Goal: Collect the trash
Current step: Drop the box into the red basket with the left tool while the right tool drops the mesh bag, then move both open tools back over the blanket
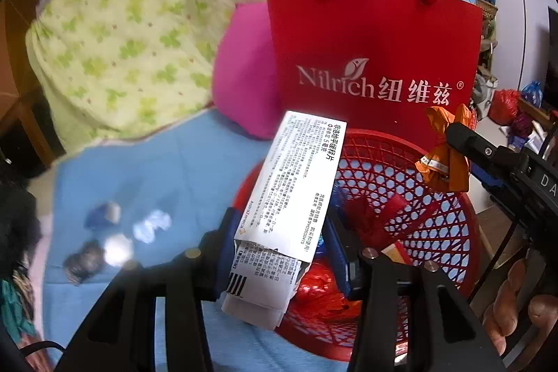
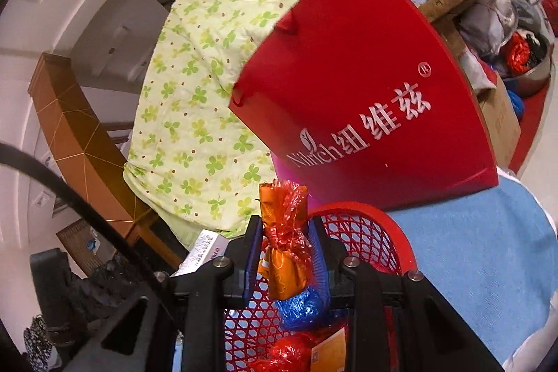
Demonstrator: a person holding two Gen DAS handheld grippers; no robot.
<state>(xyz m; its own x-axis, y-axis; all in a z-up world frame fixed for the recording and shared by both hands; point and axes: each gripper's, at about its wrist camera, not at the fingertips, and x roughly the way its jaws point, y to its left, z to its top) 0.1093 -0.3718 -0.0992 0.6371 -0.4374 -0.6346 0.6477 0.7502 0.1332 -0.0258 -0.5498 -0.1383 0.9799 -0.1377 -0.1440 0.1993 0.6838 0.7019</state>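
Observation:
My left gripper (image 1: pixel 280 215) is shut on a white medicine box (image 1: pixel 296 183) covered in print, which tilts over the near rim of the red lattice basket (image 1: pixel 436 232). To the right, over the basket's far side, my right gripper (image 1: pixel 453 142) is shut on an orange foil wrapper (image 1: pixel 443 162). In the right wrist view the same wrapper (image 2: pixel 284 264), with red cellophane around it, sits between the blue pads of the right gripper (image 2: pixel 286 225) above the basket (image 2: pixel 376 239). Red and blue wrappers (image 2: pixel 303 305) lie inside. Crumpled scraps (image 1: pixel 104 215) rest on the blue sheet (image 1: pixel 157 169).
A red paper bag (image 1: pixel 369 58) stands right behind the basket. A green clover-print quilt (image 1: pixel 139 23) and a pink cushion (image 1: pixel 244 75) lie behind on the left. A person's hand (image 1: pixel 516 309) shows at the lower right. Cluttered boxes and bags (image 2: pixel 495 33) fill the back right.

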